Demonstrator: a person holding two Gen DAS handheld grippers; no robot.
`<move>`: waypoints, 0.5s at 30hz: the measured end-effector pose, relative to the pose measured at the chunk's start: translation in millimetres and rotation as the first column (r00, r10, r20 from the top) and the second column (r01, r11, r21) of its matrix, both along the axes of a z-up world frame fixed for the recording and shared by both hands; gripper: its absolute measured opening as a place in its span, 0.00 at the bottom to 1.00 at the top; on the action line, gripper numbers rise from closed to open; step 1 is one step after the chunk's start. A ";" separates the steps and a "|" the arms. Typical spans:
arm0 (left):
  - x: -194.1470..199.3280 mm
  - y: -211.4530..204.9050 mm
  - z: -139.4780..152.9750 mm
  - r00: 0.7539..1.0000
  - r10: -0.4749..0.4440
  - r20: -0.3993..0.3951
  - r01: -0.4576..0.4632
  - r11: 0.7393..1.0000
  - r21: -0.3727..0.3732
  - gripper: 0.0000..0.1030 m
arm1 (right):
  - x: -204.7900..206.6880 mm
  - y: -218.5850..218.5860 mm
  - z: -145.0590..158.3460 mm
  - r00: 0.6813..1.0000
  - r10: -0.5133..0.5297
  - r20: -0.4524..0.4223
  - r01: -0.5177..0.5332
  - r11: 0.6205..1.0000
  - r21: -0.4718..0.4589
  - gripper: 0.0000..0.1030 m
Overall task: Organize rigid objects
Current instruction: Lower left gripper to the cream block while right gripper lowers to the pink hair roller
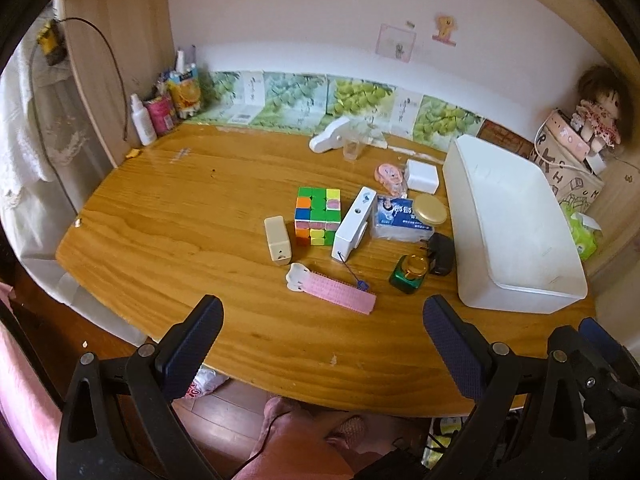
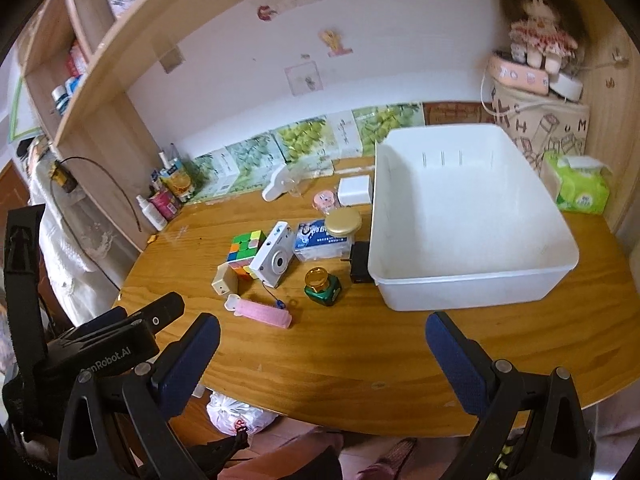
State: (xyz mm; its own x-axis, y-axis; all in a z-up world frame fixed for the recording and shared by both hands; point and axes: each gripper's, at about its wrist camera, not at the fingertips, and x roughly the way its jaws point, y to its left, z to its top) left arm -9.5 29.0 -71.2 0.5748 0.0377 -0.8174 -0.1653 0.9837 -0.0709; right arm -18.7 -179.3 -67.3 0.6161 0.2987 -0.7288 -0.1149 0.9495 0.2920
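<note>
A white bin [image 1: 516, 220] [image 2: 468, 216] stands empty on the right of the wooden table [image 1: 192, 216]. Left of it lie a colour cube [image 1: 318, 216] [image 2: 246, 252], a white toy camera [image 1: 354, 224] [image 2: 274, 256], a cream box [image 1: 277, 240] [image 2: 225, 280], a pink comb [image 1: 334, 290] [image 2: 260, 311], a green jar [image 1: 409, 274] [image 2: 322, 282], a black plug [image 1: 440, 254] [image 2: 359, 266], a gold-lidded jar [image 1: 429, 210] [image 2: 343, 223] and a tissue pack [image 1: 396, 218] [image 2: 314, 238]. My left gripper [image 1: 322, 322] and right gripper [image 2: 322, 340] hover open over the near table edge, holding nothing.
Bottles and cartons [image 1: 168, 100] crowd the back left corner by a wooden shelf unit [image 2: 100, 92]. A white block [image 1: 423, 176], a pink toy [image 1: 390, 176] and a clear cup [image 1: 352, 148] sit behind the cluster. A doll [image 2: 538, 28], printed bag and green tissues [image 2: 580, 188] stand at right.
</note>
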 end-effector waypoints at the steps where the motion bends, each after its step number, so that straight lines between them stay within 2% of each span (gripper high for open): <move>1: 4.6 4.7 -2.7 1.000 -0.010 -0.015 0.010 1.000 0.000 0.97 | 2.4 2.9 -1.6 1.000 -0.006 -0.012 0.006 1.000 0.006 1.00; 8: 37.2 44.3 -9.8 0.996 -0.027 -0.081 0.029 1.000 0.012 0.97 | 32.1 36.0 -21.8 0.991 -0.042 -0.128 0.051 0.996 0.069 1.00; 15: 77.2 82.3 -30.6 0.981 -0.047 -0.190 0.051 0.999 0.014 0.97 | 62.0 64.3 -48.9 0.959 -0.100 -0.265 0.140 0.980 0.138 1.00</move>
